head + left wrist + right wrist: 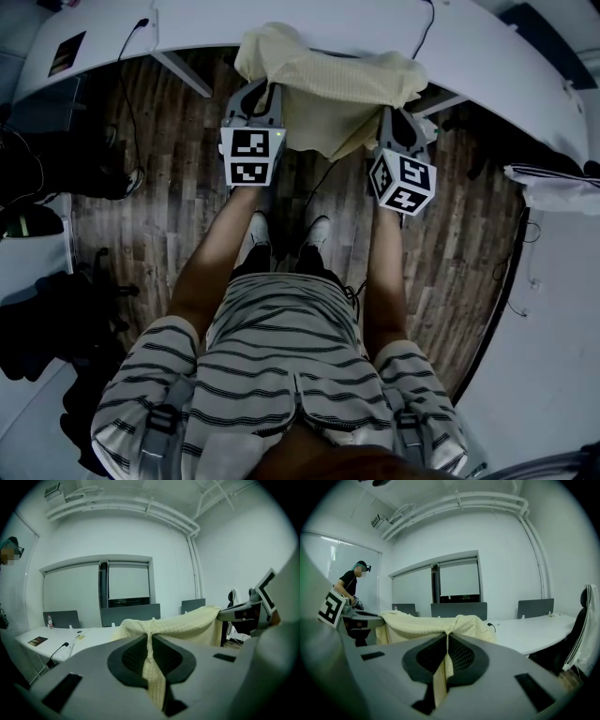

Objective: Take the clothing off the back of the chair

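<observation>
Between my left gripper (255, 94) and right gripper (398, 127) the clothing (328, 89) hangs stretched; each one's jaws pinch a fold of it. A desk (394, 33) lies just beyond, the floor (169, 234) below, a chair (576, 625) off right, a person (350, 585) far left.

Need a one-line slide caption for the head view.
Head view: left gripper and right gripper each clamp the pale yellow garment, spread between them over the wood floor.

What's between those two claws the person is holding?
A pale yellow garment, pinched by the left gripper and the right gripper, spans the gap; the head view shows it best.
</observation>
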The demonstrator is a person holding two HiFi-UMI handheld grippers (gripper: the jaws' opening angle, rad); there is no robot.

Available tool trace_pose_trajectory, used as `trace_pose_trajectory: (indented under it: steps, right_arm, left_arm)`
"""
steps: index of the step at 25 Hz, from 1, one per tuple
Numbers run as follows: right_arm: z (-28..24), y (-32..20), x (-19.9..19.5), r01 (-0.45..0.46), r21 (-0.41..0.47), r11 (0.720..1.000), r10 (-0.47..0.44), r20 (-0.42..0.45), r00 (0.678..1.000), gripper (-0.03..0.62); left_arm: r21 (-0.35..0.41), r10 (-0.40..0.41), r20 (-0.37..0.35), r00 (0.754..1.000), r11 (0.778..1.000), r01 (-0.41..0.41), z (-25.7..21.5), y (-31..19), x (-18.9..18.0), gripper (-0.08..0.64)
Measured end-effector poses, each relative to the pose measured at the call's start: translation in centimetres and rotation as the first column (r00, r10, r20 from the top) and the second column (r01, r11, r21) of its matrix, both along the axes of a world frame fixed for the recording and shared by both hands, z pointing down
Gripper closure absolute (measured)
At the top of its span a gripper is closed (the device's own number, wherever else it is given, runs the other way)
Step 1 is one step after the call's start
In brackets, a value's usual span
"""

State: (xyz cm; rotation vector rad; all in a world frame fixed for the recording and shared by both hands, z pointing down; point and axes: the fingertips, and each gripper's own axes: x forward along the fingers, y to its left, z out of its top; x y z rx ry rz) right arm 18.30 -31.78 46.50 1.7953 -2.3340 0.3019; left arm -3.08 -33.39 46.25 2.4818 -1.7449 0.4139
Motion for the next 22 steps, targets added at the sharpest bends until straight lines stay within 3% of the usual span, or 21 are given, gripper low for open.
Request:
trace_pose_trajectory:
  steps: [22]
  right_arm:
    - [-4.5,1.2,-0.5,0.010,0.068,0.998,-0.011,0.012,1.000,0.568]
  left_arm:
    - [0.061,-0.005,-0.040,0.999,0.998,0.007,-4.5,1.2,-0.2,0.520]
